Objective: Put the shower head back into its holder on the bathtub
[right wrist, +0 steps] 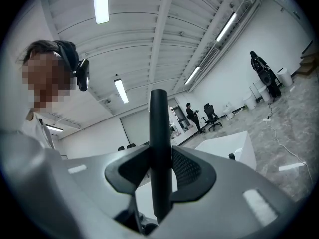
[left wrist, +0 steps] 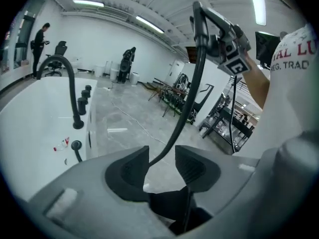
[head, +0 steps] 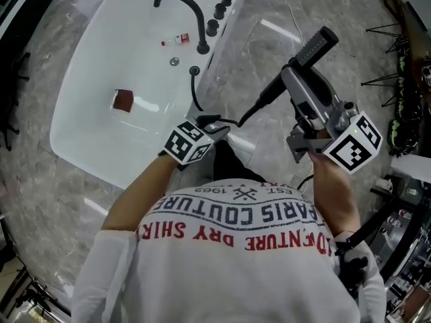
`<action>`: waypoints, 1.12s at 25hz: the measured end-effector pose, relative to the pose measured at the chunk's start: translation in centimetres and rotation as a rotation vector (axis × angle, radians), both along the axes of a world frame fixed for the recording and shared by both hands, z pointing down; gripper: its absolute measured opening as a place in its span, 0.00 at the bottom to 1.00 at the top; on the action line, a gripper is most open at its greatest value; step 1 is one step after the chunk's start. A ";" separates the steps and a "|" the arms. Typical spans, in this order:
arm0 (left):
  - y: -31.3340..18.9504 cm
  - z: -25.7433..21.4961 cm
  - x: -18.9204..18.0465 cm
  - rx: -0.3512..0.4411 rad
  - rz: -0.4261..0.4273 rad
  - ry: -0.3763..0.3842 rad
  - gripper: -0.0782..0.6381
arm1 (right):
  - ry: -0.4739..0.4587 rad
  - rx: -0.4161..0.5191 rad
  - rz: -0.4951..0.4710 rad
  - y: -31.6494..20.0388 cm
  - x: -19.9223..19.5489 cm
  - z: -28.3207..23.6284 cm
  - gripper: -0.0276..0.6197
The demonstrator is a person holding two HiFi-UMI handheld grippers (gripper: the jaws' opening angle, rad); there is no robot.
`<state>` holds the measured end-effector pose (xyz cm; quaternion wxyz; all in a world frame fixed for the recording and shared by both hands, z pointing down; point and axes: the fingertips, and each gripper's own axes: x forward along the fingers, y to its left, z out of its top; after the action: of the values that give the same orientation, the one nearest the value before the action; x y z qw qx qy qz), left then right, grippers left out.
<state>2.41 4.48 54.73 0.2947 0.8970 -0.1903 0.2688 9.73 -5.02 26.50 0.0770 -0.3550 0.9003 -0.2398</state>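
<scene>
My right gripper [head: 291, 73] is shut on the black shower head [head: 315, 47], held high over the marble floor to the right of the white bathtub [head: 101, 79]. In the right gripper view the handle [right wrist: 159, 133] stands upright, clamped between the pads of that gripper [right wrist: 160, 164]. The black hose [head: 250, 112] runs down from the handle to my left gripper [head: 215, 128], which hangs by the tub's near corner. In the left gripper view that gripper [left wrist: 162, 156] is open and the hose [left wrist: 185, 108] passes loosely between its jaws. The round black holder [head: 194, 70] sits on the tub's rim near the curved faucet [head: 192, 9].
Black knobs [head: 219, 11] line the tub's rim. A small bottle [head: 178, 39] lies on the tub's ledge and a red-brown block [head: 122, 100] in the tub. Tripods and gear [head: 404, 66] crowd the right side. A person [left wrist: 39, 40] stands far off.
</scene>
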 end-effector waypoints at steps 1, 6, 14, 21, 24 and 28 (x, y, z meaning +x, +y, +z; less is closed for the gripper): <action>0.8 0.5 0.9 -0.005 0.034 0.000 0.35 | 0.002 0.009 0.000 0.4 0.1 -0.6 0.25; 2.1 3.9 4.3 -0.003 0.138 -0.027 0.38 | -0.008 0.023 0.005 0.8 0.5 -2.0 0.25; 1.1 10.7 6.1 0.061 0.198 -0.187 0.38 | -0.010 0.042 -0.005 0.2 1.3 -3.0 0.25; -0.8 10.8 7.9 0.105 0.177 -0.176 0.35 | -0.023 0.034 -0.001 -0.7 2.1 -3.8 0.25; -1.2 11.3 8.5 0.120 0.201 -0.190 0.23 | -0.016 0.022 0.017 -1.4 2.4 -3.0 0.25; -1.1 12.6 7.5 0.100 0.202 -0.197 0.20 | 0.024 0.009 0.036 -2.2 2.3 -1.4 0.25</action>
<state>9.88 3.35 67.32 0.2011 0.8944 -0.1402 0.3740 11.98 -7.20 25.14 0.0721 -0.3735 0.8958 -0.2300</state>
